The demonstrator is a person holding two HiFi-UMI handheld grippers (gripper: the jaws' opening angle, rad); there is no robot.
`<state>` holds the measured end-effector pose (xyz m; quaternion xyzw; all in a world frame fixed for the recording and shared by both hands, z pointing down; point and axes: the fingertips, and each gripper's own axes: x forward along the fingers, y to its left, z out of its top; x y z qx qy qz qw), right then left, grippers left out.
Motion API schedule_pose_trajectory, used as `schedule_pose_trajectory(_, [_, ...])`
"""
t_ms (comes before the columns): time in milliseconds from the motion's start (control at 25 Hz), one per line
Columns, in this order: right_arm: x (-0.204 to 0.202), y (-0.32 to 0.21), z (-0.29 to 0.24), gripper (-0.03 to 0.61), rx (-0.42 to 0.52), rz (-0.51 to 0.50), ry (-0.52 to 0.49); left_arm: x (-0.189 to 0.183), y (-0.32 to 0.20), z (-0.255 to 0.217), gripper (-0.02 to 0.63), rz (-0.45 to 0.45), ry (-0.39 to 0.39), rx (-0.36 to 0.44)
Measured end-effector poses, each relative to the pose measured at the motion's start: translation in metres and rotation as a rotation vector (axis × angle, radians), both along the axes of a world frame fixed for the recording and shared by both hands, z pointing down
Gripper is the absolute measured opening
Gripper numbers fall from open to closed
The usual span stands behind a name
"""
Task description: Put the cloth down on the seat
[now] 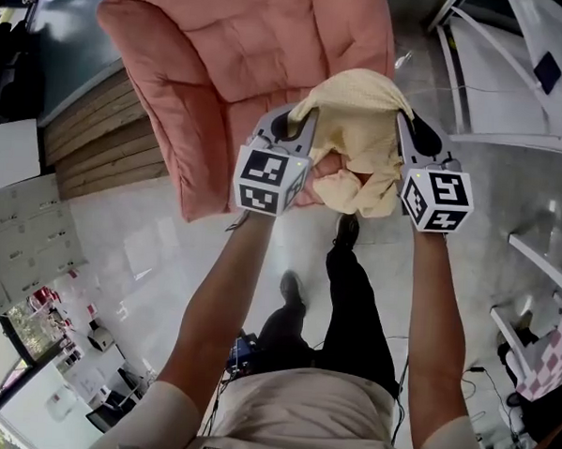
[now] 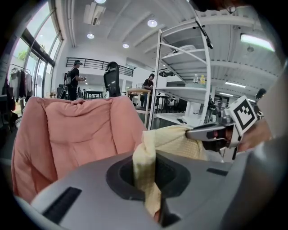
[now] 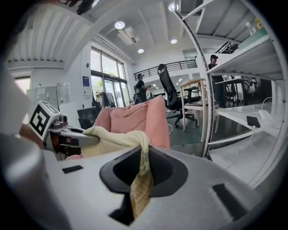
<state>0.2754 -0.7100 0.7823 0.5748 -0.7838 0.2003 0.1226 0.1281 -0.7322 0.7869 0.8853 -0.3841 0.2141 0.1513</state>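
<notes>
Head view: the cloth (image 1: 356, 129) was up in the air, stretched between both grippers just in front of the pink seat (image 1: 243, 48), so not down on it yet. The left gripper (image 1: 294, 128) had one top edge and the right gripper (image 1: 419, 134) the other. The rest was bunched up and sagging in the middle.

Left gripper view: the jaws were squeezed right down on a twisted fold of the yellow fabric, which ran up out of the slot and across to the other gripper. The seat was straight ahead.

Right gripper view: same deal. The jaws were pinched on a thin strip of it, with a little tail dangling below, and the seat sat beyond.

Handling-wise it looked light and totally floppy, with a textured weave, so probably not slippery, and nothing to break. Edge pinches like these seemed the right hold to me. It'll crumple wherever it's dropped, so I'd lower it onto the seat before letting go.
</notes>
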Motion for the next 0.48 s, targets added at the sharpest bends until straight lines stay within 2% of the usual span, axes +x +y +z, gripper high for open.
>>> schedule_pose_trajectory(200, [-0.001,-0.010,0.050,0.038,-0.060,0.003,0.013,-0.003,-0.006,0.046,0.012,-0.012,-0.050,-0.059])
schedule_pose_trajectory(480, [0.002,-0.022,0.100,0.054,-0.125,-0.026,0.115,-0.001,-0.012,0.091,0.012,-0.019,-0.069,-0.107])
